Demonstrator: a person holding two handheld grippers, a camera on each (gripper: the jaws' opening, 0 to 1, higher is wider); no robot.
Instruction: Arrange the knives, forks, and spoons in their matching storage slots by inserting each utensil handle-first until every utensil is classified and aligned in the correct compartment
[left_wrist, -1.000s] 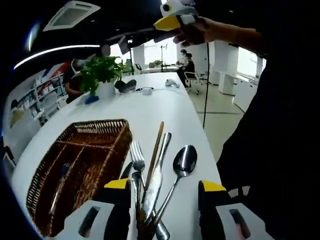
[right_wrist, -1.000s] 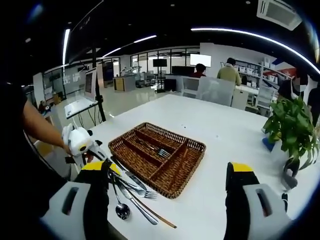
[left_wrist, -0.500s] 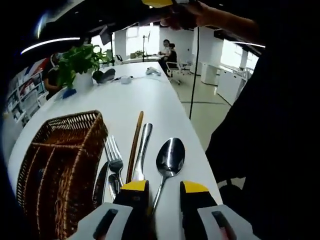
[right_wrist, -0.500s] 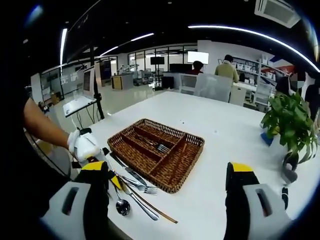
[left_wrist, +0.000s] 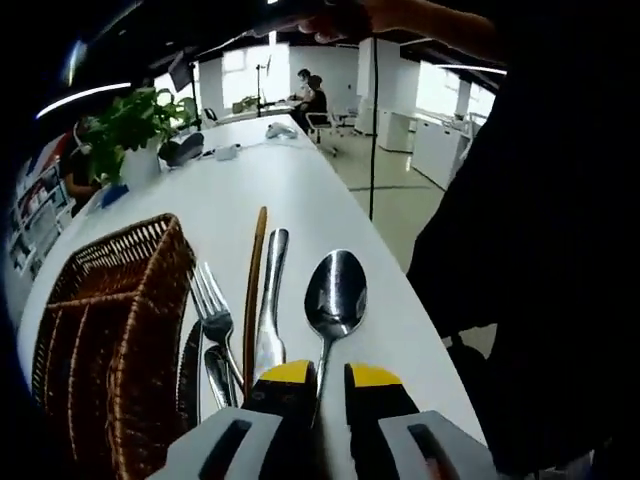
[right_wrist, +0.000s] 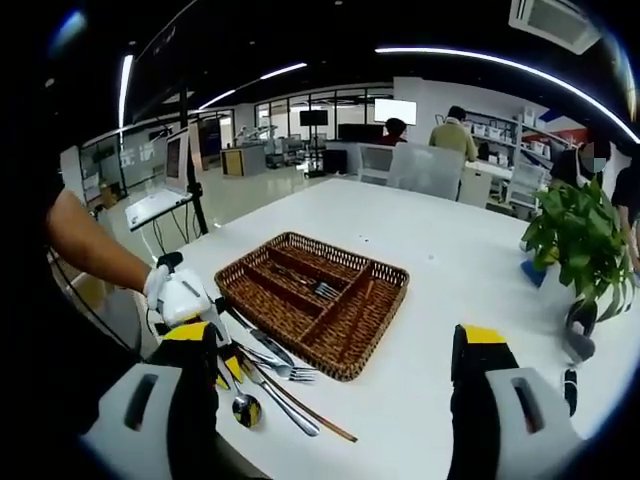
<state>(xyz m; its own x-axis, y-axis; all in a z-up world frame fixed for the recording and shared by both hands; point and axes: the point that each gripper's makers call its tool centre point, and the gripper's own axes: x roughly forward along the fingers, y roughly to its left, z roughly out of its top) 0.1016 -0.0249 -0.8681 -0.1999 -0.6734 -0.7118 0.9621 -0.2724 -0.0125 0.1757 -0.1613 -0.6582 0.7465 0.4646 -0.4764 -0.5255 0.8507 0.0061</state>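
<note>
Several utensils lie in a loose bunch on the white table (right_wrist: 440, 270), just beside the near edge of the wicker basket (right_wrist: 318, 318). The left gripper view gives them close up: a spoon (left_wrist: 334, 290), a knife (left_wrist: 268, 320), a brown chopstick (left_wrist: 253, 280) and a fork (left_wrist: 212, 305). Here the left gripper (left_wrist: 318, 378) has its yellow-tipped jaws almost together around the spoon's thin handle. The right gripper view shows the basket's long compartments from farther off, with a fork already lying in one. The right gripper (right_wrist: 335, 350) hangs wide apart over the table, holding nothing. A potted plant (right_wrist: 580, 250) stands at the table's far side, well apart from the basket. People sit at desks beyond.
</note>
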